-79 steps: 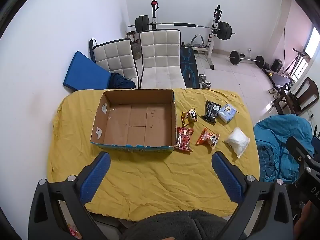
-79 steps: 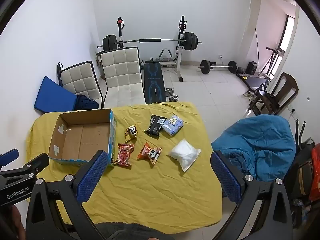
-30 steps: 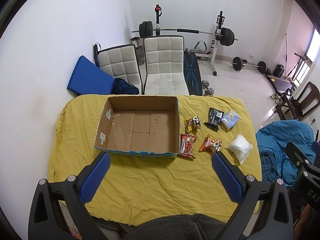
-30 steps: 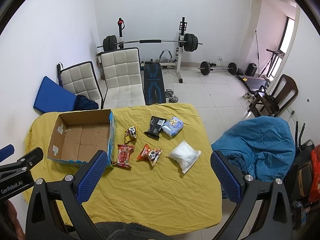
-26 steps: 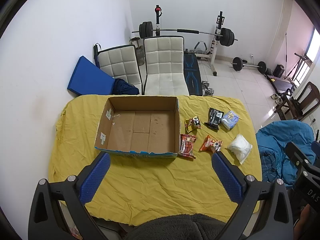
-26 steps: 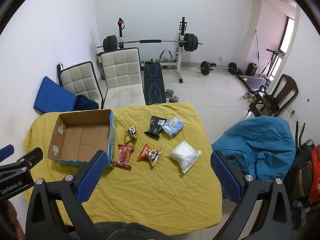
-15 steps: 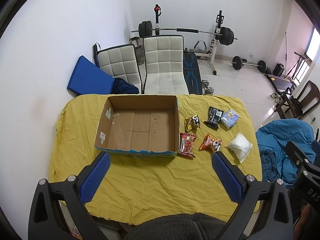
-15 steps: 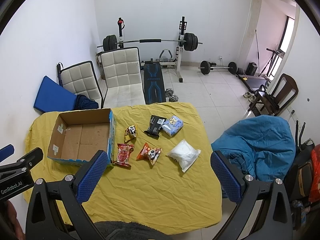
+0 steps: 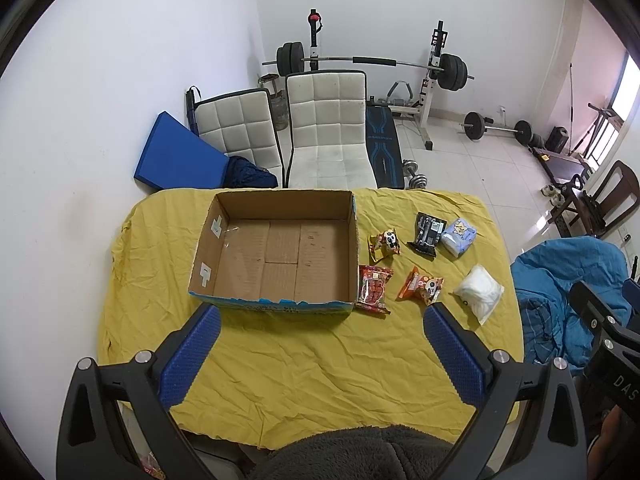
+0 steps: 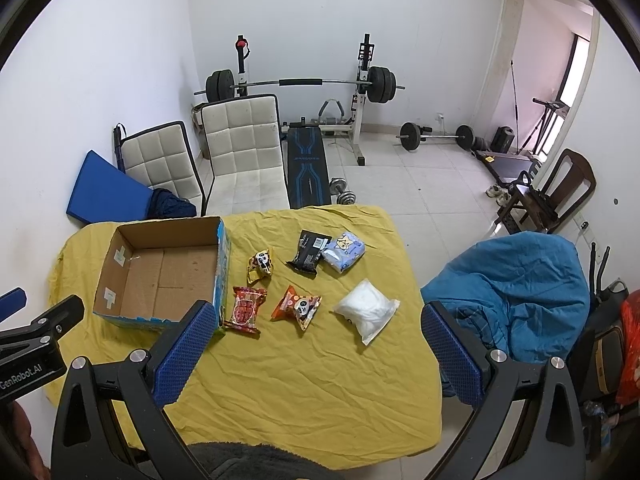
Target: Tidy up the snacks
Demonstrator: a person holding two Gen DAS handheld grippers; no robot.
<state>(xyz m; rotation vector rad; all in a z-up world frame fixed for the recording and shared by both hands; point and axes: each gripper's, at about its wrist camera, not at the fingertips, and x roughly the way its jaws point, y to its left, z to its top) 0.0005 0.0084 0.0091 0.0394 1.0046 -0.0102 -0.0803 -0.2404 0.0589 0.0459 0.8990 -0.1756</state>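
Your left gripper (image 9: 320, 312) hangs with jaws spread wide and empty above the cardboard box (image 9: 280, 254); six snack packets (image 10: 298, 307) lie right of it on the tabletop (image 10: 300, 392); your right gripper (image 10: 316, 320) likewise gapes empty.

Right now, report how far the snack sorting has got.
Nothing is packed: the cardboard box is empty. Neither the left gripper nor the right gripper holds anything; both are open above the yellow cloth. All six snack packets lie beside the box.
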